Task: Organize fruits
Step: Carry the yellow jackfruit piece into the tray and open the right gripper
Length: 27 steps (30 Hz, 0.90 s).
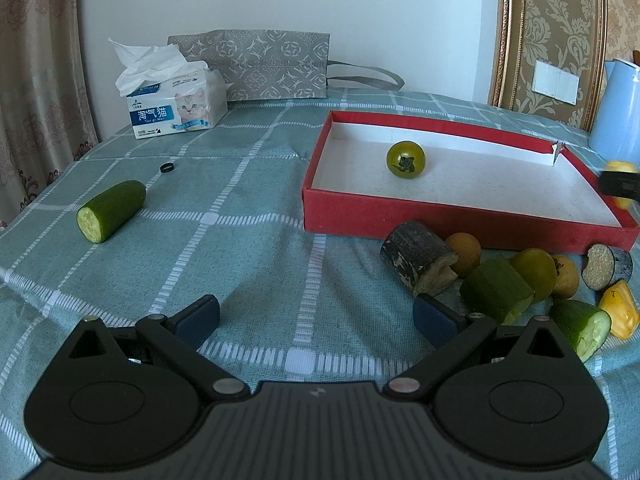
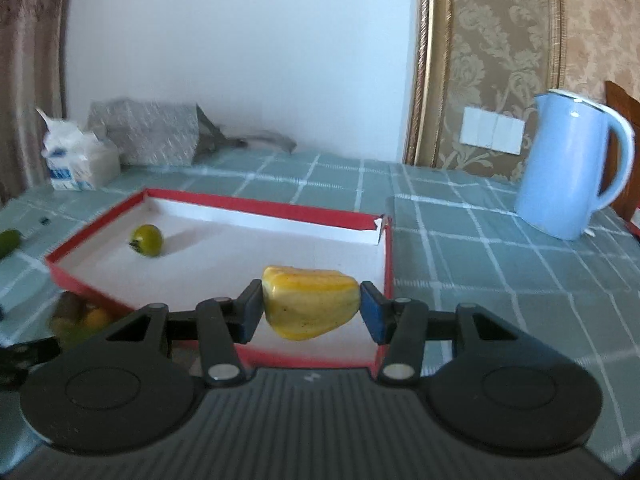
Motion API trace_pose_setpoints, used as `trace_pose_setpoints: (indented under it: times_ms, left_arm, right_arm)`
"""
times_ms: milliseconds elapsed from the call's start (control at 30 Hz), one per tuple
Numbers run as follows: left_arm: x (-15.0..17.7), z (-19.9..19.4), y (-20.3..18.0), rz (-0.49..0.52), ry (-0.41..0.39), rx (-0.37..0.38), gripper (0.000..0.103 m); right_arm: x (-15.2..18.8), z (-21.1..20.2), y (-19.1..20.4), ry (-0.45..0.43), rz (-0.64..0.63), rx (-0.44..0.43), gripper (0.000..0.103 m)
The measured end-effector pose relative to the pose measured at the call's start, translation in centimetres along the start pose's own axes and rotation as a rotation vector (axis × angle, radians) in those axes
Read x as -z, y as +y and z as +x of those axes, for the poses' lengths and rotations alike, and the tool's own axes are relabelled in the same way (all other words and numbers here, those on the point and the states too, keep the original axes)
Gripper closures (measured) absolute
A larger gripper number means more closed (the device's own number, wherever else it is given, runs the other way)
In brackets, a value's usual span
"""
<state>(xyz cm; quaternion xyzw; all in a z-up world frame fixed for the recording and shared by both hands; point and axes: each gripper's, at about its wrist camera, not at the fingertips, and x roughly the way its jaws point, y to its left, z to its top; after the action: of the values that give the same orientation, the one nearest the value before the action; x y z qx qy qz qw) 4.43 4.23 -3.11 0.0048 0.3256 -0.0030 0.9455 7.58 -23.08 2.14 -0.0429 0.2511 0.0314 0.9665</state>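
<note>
Right hand-held gripper [image 2: 311, 307]: clamped on a yellow pepper piece [image 2: 310, 305], held above the red tray [image 2: 372, 222]. Left hand-held gripper [image 1: 316, 320]: fingers apart, holding nothing, over the bench [image 1: 248, 240]. Tray contents: one green tomato [image 1: 405, 159]. Remaining cut pieces [image 1: 496, 290] lie just beside the tray's near wall.

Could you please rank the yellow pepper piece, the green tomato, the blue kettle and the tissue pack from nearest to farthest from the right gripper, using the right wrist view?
1. Yellow pepper piece: held in the right gripper, over the red box.
2. Green tomato: inside the box, ahead on the left.
3. Blue kettle: on the table, ahead on the right.
4. Tissue pack: far left, near the wall.
</note>
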Motion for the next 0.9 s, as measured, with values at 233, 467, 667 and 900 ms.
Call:
trace_pose_setpoints:
  times_ms: [233, 467, 667, 900]
  left_arm:
    - [0.0, 0.0, 0.0, 0.000, 0.000, 0.000, 0.000]
    - [0.0, 0.0, 0.0, 0.000, 0.000, 0.000, 0.000]
    - [0.0, 0.0, 0.0, 0.000, 0.000, 0.000, 0.000]
    - [0.0, 0.0, 0.0, 0.000, 0.000, 0.000, 0.000]
  right_arm:
    - [-1.3, 7.3, 0.4, 0.174, 0.017, -0.001, 0.054]
    - [-1.4, 9.0, 1.6, 0.188, -0.042, 0.021, 0.054]
    - [-1.4, 7.4, 2.0, 0.109, -0.088, 0.045, 0.032]
    - [-0.1, 0.8, 0.0, -0.032, -0.054, 0.116, 0.013]
